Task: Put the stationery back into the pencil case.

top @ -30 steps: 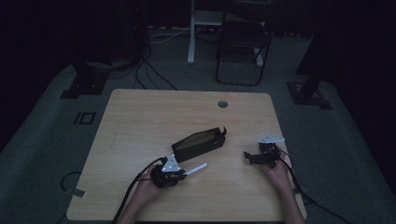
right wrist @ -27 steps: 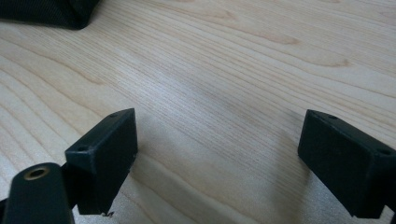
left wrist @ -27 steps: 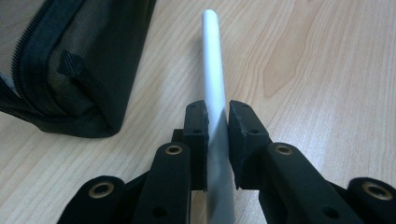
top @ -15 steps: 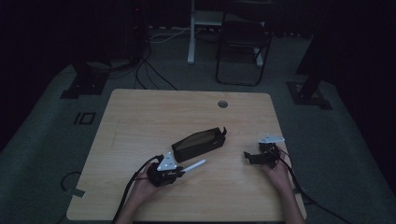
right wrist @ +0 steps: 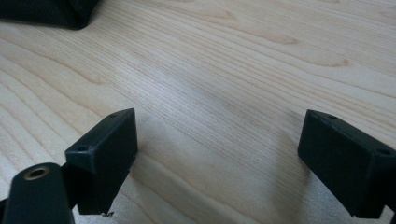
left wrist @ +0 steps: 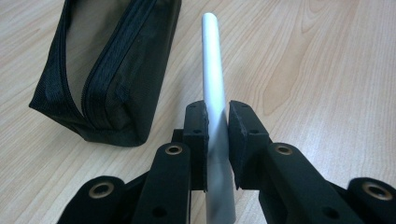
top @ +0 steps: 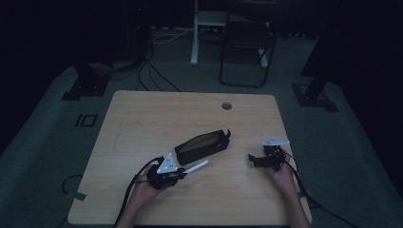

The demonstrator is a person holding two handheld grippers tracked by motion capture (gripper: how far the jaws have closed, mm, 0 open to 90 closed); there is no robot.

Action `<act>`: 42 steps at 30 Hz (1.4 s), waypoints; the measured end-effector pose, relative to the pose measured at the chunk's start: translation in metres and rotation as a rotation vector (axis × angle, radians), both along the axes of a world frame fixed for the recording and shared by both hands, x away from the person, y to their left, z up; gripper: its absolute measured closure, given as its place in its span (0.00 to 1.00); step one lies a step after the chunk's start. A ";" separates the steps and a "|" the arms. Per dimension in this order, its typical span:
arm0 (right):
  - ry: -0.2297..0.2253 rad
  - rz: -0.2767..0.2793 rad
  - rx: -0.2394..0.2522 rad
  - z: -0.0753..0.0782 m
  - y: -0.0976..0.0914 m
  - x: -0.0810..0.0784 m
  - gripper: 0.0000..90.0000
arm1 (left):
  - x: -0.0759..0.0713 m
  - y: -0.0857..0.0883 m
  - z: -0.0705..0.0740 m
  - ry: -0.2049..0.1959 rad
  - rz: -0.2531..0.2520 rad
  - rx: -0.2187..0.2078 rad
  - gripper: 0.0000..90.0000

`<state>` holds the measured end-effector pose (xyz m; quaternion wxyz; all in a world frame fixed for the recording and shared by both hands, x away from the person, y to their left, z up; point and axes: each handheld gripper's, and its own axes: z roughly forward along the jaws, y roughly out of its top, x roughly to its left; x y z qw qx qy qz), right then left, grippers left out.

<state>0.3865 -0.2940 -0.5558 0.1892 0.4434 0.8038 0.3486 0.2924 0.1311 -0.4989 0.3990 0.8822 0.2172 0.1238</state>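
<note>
The wooden counter carries everything here, with a round hole near its far edge. Near its middle lies a black zip pouch, long axis running from near-left to far-right in the high view, its zipper open along the top.

Just in front of the pouch, the left hand-held gripper is clenched on a white tube. The pads press the tube from both sides at roughly its middle. In the high view the tube points from the left hand-held gripper toward the right and slightly away, roughly parallel to the pouch and just beside its near side. In the left gripper view the tube runs straight along the jaws, its rounded far end past the pouch's near corner, apart from the fabric.

The right hand-held gripper rests near the counter's right edge, well apart from the pouch. Its jaws stand wide and released, with bare wood between them
</note>
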 end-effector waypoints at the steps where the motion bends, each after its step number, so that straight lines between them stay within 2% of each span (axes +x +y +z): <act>1: 0.000 0.000 0.000 0.000 0.000 0.000 0.13 | -0.001 0.000 0.001 -0.001 -0.002 0.001 0.87; 42: 0.000 0.000 0.000 0.000 0.000 0.000 0.13 | -0.012 -0.001 0.030 -0.072 -0.037 -0.025 0.87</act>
